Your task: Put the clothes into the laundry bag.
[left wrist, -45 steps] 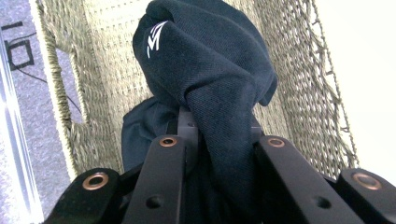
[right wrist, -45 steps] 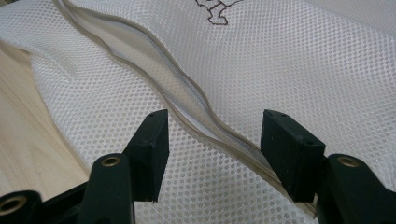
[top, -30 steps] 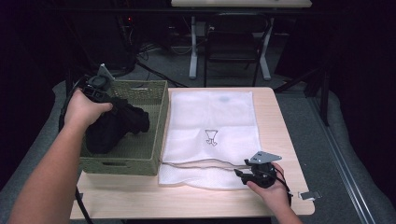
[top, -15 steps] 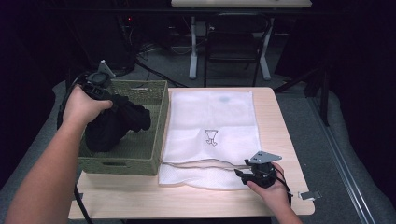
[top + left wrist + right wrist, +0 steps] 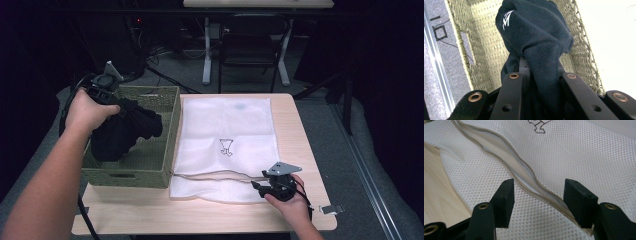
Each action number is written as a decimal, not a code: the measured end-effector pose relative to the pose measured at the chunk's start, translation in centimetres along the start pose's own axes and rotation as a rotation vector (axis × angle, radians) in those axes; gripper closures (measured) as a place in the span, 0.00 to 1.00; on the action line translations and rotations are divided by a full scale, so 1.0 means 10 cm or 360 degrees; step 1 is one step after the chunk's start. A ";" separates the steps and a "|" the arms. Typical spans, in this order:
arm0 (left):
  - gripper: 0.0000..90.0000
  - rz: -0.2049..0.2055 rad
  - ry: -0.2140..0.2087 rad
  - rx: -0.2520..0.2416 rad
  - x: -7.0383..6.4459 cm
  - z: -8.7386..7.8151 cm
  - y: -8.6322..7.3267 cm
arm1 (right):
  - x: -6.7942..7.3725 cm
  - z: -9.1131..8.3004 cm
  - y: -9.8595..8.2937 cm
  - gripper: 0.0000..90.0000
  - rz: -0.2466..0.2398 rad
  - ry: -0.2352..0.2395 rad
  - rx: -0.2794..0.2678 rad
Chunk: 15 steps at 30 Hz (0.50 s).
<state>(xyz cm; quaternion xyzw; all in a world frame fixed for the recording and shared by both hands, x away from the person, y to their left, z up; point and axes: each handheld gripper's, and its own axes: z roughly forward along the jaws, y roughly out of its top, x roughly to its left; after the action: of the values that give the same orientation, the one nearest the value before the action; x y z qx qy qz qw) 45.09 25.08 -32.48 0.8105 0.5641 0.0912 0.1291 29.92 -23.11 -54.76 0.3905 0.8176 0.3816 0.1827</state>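
Dim room, grey carpet floor [image 5: 340,135], black chair [image 5: 248,45] behind wooden table [image 5: 295,125].

lab/office | dark room | desk legs [image 5: 206,55] | floor cables [image 5: 165,75]

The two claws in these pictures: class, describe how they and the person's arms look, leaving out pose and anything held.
Each claw is black, with two flat, blocky jaws on arms fastened by copper-coloured rivets. The left claw and right claw each carry a grey three-cornered plate on top. A black cable trails from each. The person's forearms are bare; no sleeves are visible.
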 end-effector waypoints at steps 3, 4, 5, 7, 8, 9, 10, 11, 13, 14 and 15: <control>0.87 0.0006 0.0005 -0.0009 -0.01 -0.03 0.01 | 0.00 0.00 0.00 0.47 -0.0001 0.0001 -0.0001; 0.87 0.0009 0.0005 -0.0016 -0.02 -0.05 0.01 | 0.00 0.00 0.00 0.47 -0.0002 0.0001 -0.0001; 0.87 0.0012 0.0007 -0.0014 -0.02 -0.06 0.01 | 0.00 0.00 0.00 0.47 -0.0002 -0.0001 0.0000; 0.87 0.0016 0.0005 -0.0017 -0.03 -0.09 0.02 | 0.00 0.00 0.00 0.47 0.0001 0.0000 -0.0001; 0.87 0.0017 0.0011 -0.0032 -0.04 -0.10 0.02 | 0.00 0.00 0.00 0.47 0.0001 0.0000 -0.0001; 0.87 0.0015 0.0009 -0.0031 -0.04 -0.12 0.02 | 0.00 0.00 0.00 0.47 0.0003 0.0003 -0.0003; 0.87 0.0019 0.0009 -0.0033 -0.05 -0.13 0.03 | 0.00 0.00 0.00 0.47 -0.0001 0.0001 -0.0002; 0.87 0.0023 0.0010 -0.0029 -0.05 -0.15 0.03 | 0.00 0.00 0.00 0.47 0.0000 0.0000 -0.0002; 0.87 0.0030 0.0012 -0.0029 -0.06 -0.17 0.04 | 0.00 0.00 0.00 0.47 0.0003 0.0002 -0.0003; 0.87 0.0031 0.0014 -0.0037 -0.07 -0.18 0.04 | 0.00 0.00 0.00 0.47 0.0001 -0.0001 -0.0002; 0.87 0.0037 0.0016 -0.0027 -0.07 -0.19 0.05 | 0.00 0.00 0.00 0.47 0.0001 0.0001 -0.0004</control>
<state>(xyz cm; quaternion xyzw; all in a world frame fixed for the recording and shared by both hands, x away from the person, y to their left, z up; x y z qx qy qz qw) 44.72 24.46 -30.52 0.8154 0.5544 0.1016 0.1320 29.92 -23.12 -54.76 0.3904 0.8171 0.3828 0.1830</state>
